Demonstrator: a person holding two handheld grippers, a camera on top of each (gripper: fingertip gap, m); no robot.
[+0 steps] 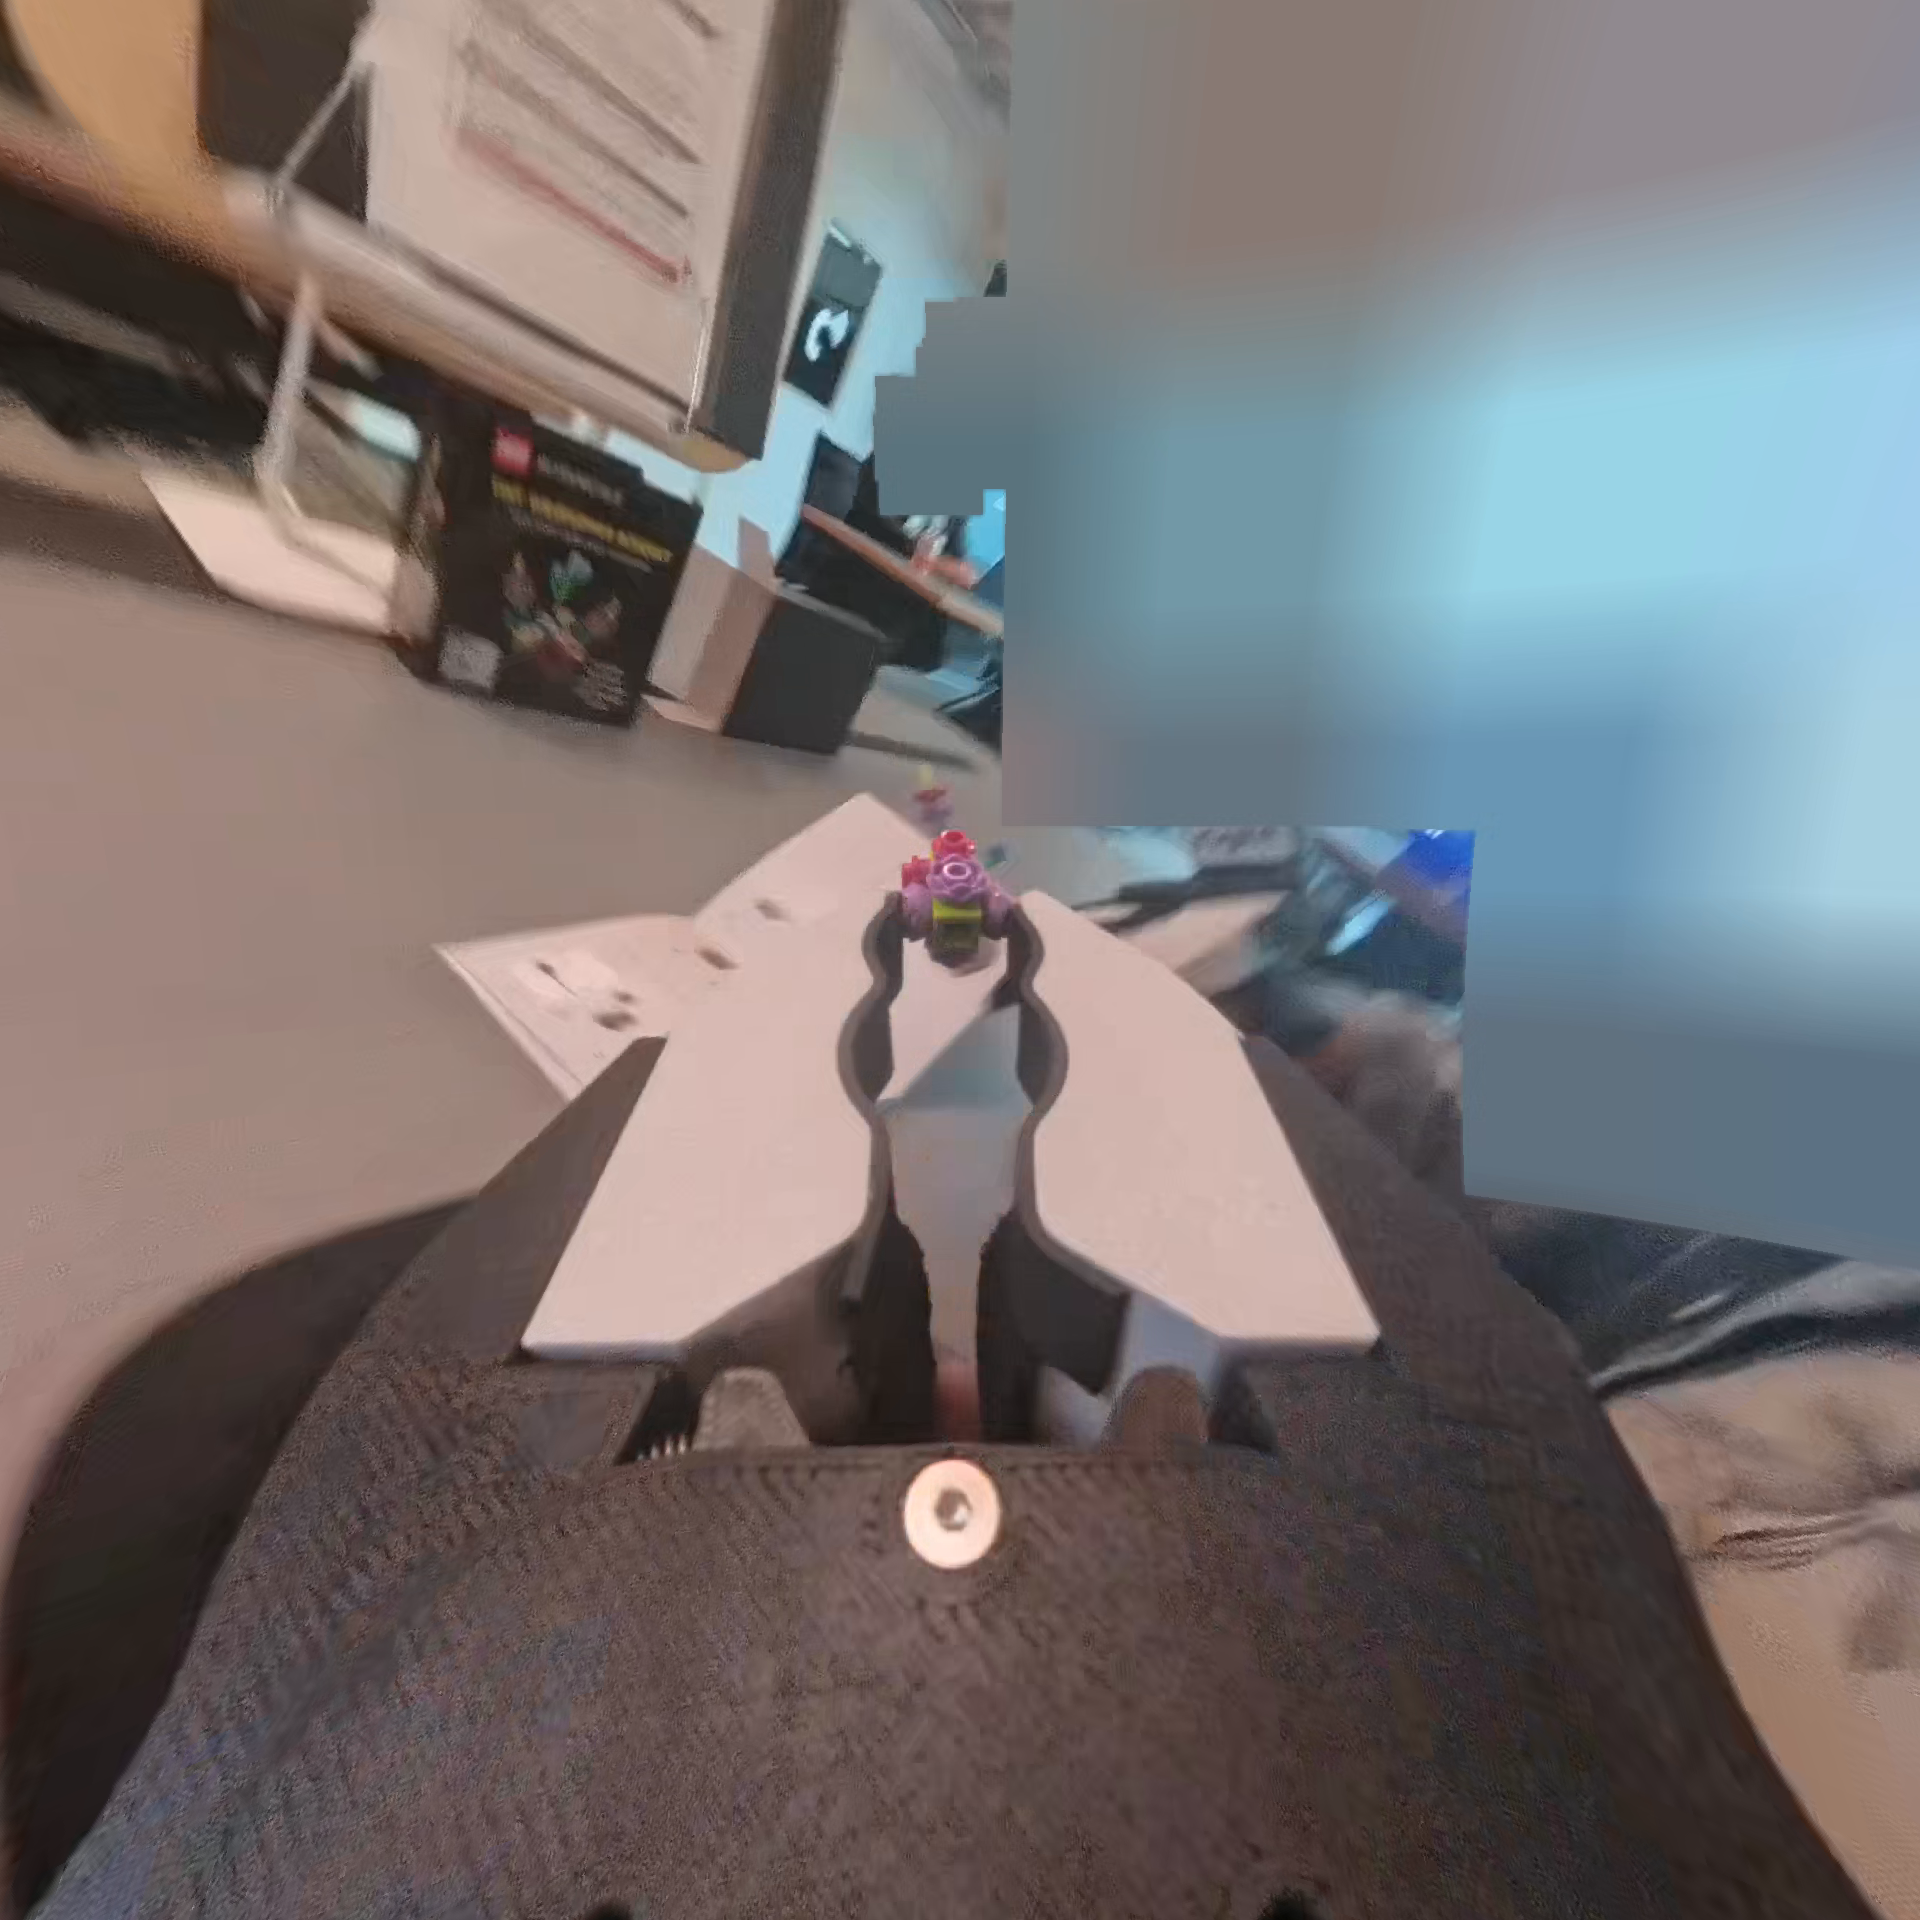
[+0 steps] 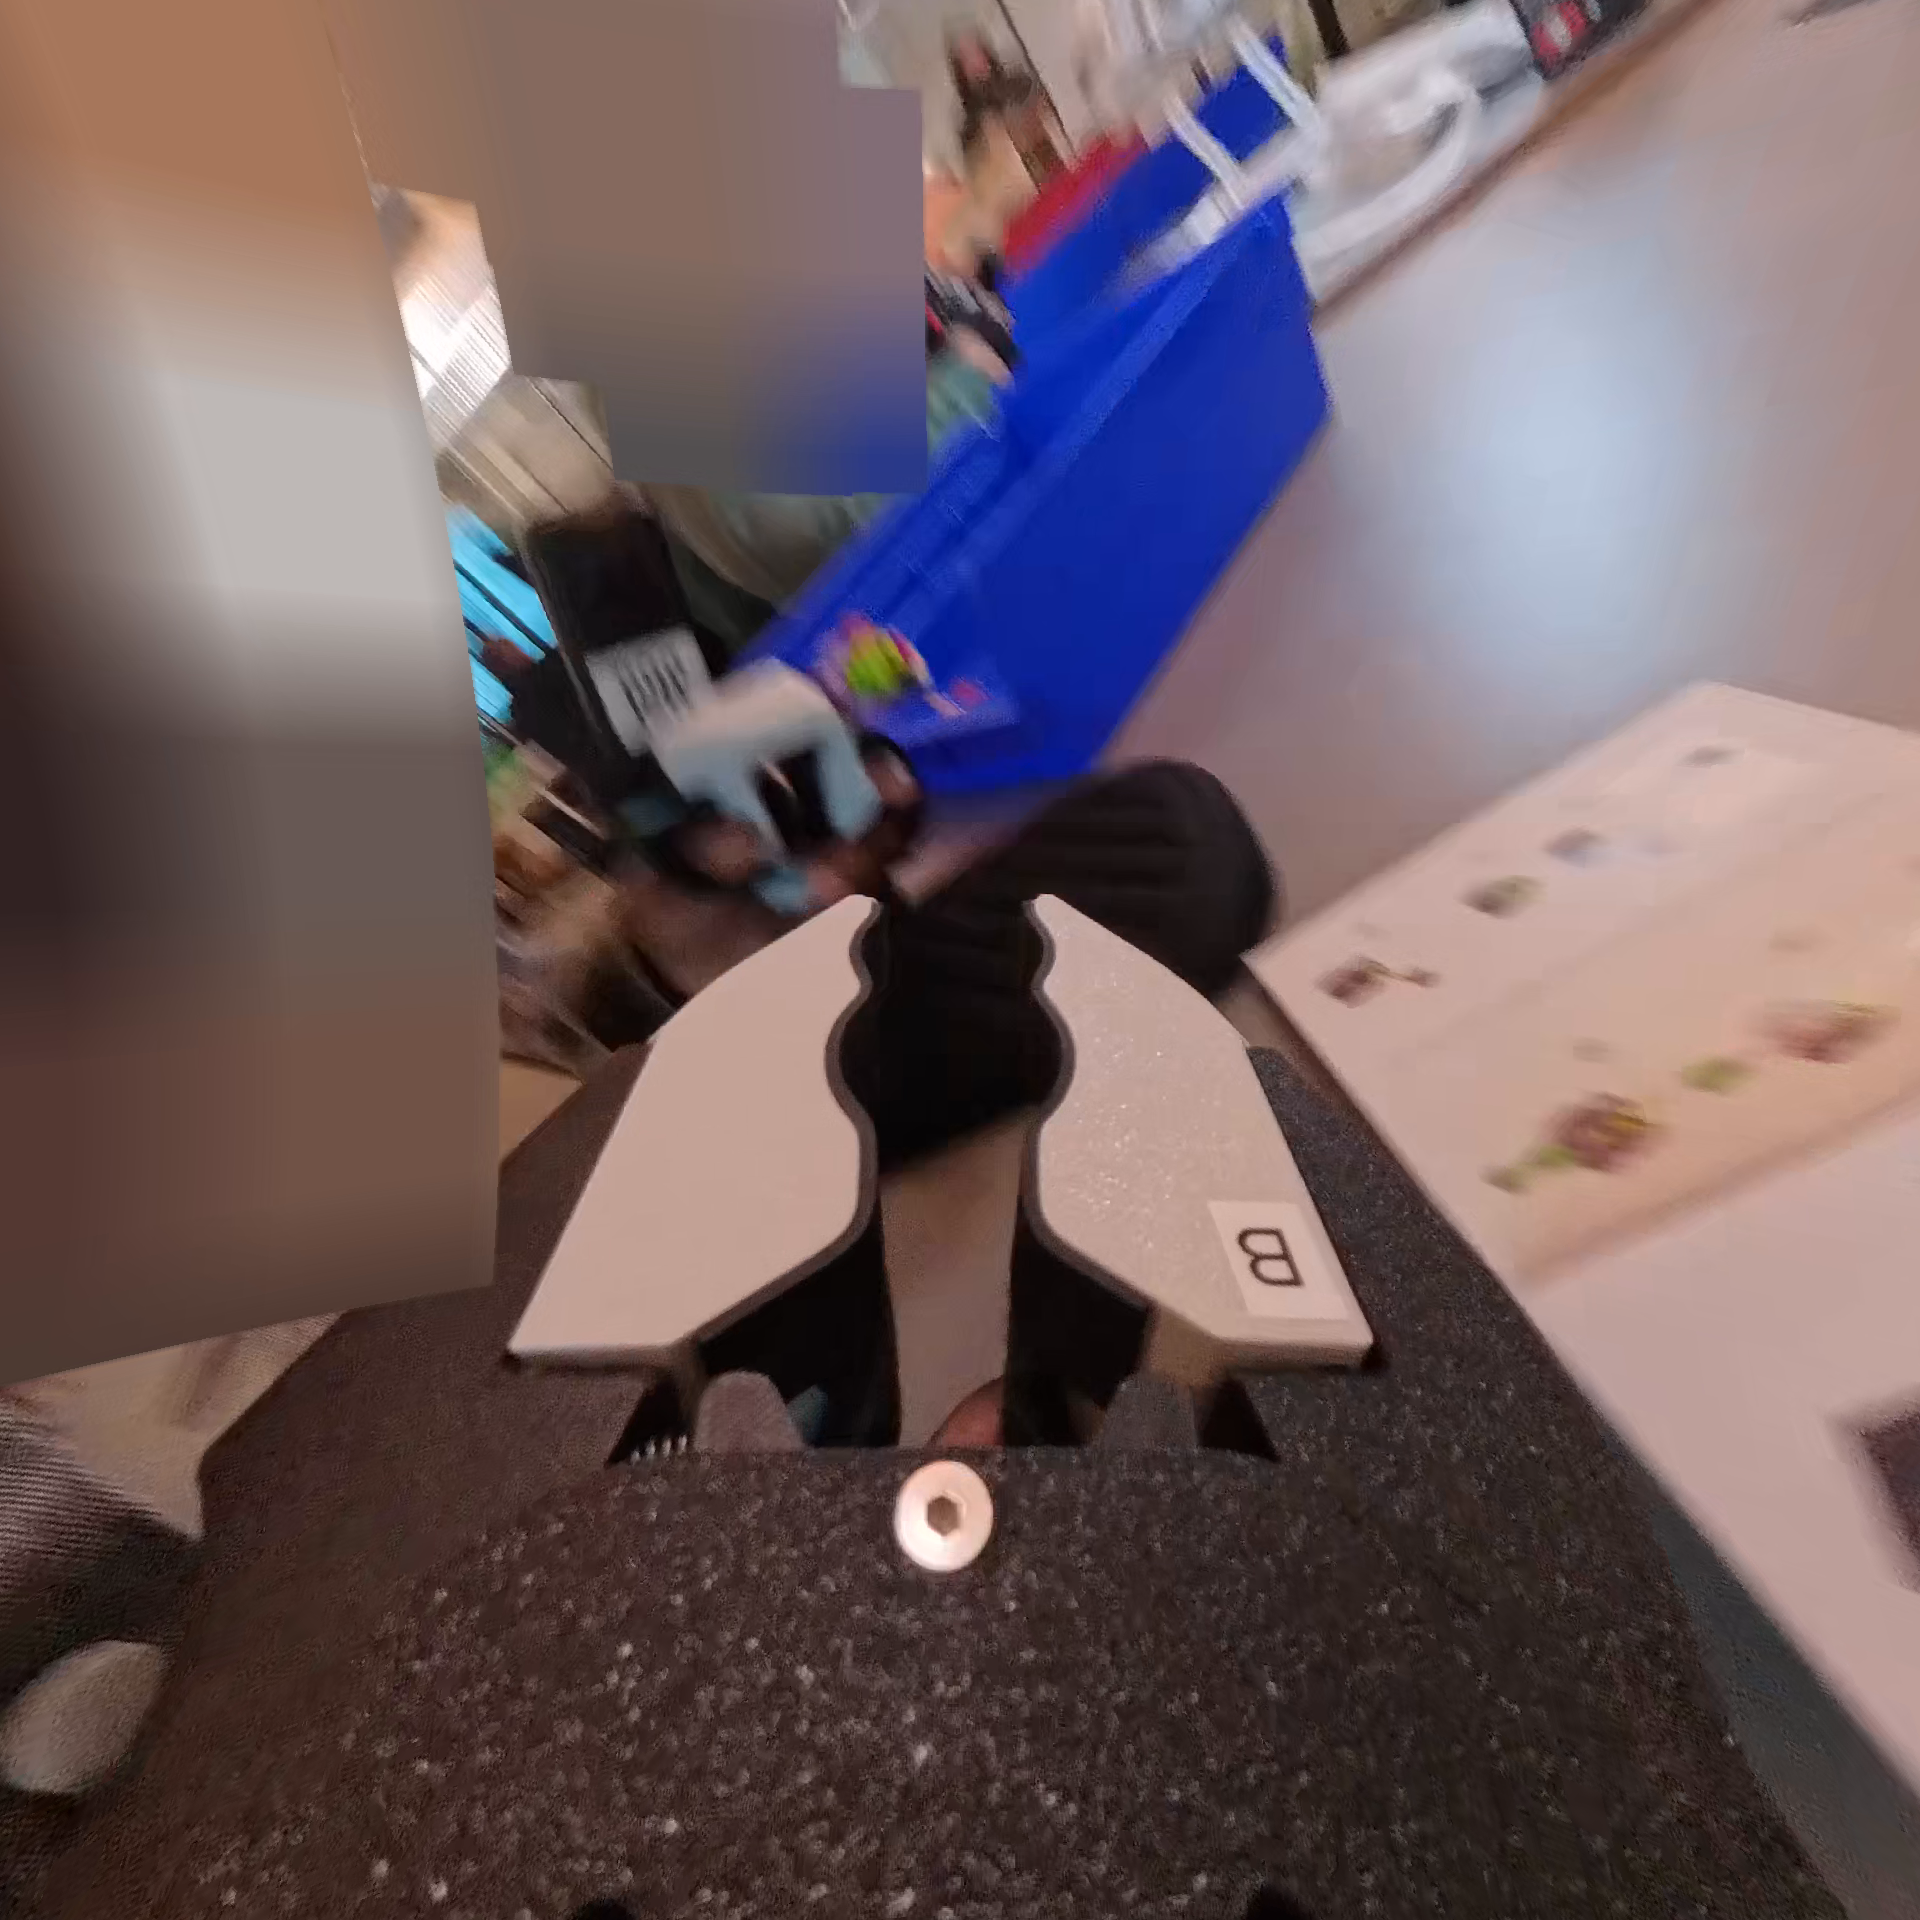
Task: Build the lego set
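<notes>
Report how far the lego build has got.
Done: a small flower cluster of purple and red blooms on a green piece is assembled. In hand: the left hand-held gripper is shut on it. The right hand-held gripper is open and empty. Left: unclear; the instruction sheet lies open.

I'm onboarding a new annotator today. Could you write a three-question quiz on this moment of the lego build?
1. True or false: the left gripper is empty.
2. Which gripper has open jaws with nothing between them?
A. left
B. right
3. Fill in: the instruction booklet lies open on the ____.

Key:
1. False. Its jaws clamp a small flower assembly with purple and red blossoms.
2. B. The right gripper holds nothing.
3. table.
</notes>
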